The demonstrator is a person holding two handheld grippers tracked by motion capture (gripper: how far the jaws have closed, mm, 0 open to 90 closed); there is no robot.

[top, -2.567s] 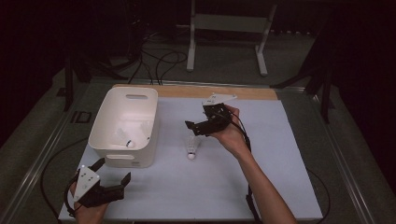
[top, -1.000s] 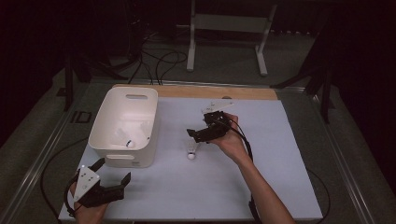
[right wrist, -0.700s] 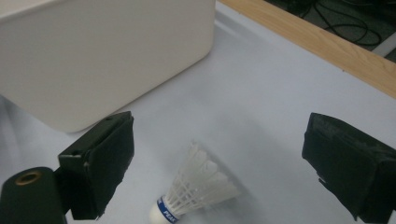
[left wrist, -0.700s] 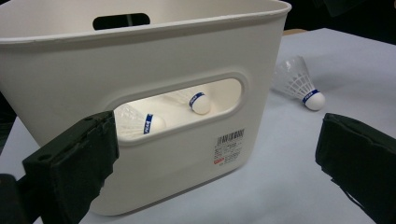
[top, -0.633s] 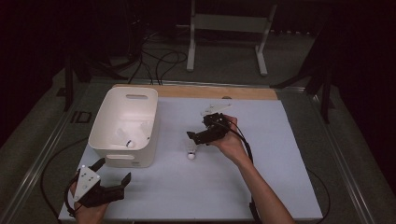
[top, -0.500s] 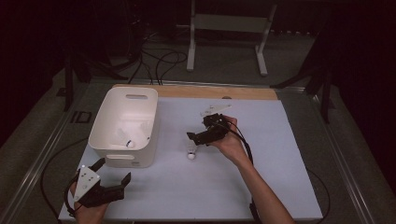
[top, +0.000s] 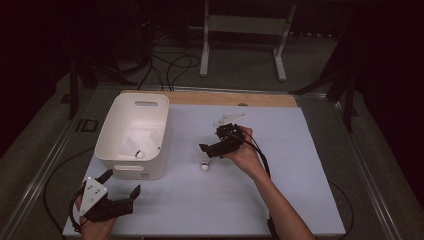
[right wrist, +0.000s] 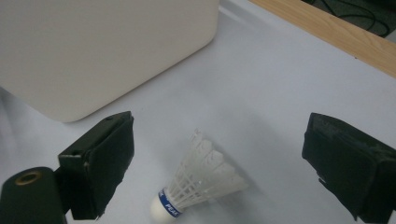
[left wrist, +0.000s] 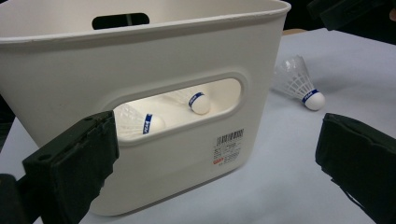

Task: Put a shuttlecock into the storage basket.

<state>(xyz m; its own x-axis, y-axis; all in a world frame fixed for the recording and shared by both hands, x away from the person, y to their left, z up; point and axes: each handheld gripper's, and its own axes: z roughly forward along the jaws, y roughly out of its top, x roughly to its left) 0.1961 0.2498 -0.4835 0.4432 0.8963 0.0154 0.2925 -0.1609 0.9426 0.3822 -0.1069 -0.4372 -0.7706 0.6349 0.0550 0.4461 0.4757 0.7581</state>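
A white shuttlecock (top: 204,165) (right wrist: 196,186) (left wrist: 301,85) lies on its side on the white table, cork toward the front. My right gripper (top: 209,149) (right wrist: 219,172) hovers just above and behind it, open, the jaws wide on either side of the feathers without touching. The white bin (top: 120,150) (left wrist: 140,60) (right wrist: 93,51) stands at the left and holds two shuttlecocks (left wrist: 196,100) (left wrist: 140,122); one shuttlecock (top: 134,150) is seen from above. My left gripper (top: 120,192) (left wrist: 215,168) rests near the front left corner, open, facing the bin's near wall.
A wooden strip (top: 210,98) (right wrist: 327,37) runs along the table's far edge. Cables (top: 165,65) and a metal stand (top: 240,30) are on the floor behind. The table's right half (top: 310,175) is bare white surface.
My right gripper has come down and toward the front, from above the table's middle to just over the loose shuttlecock. The left gripper has stayed put.
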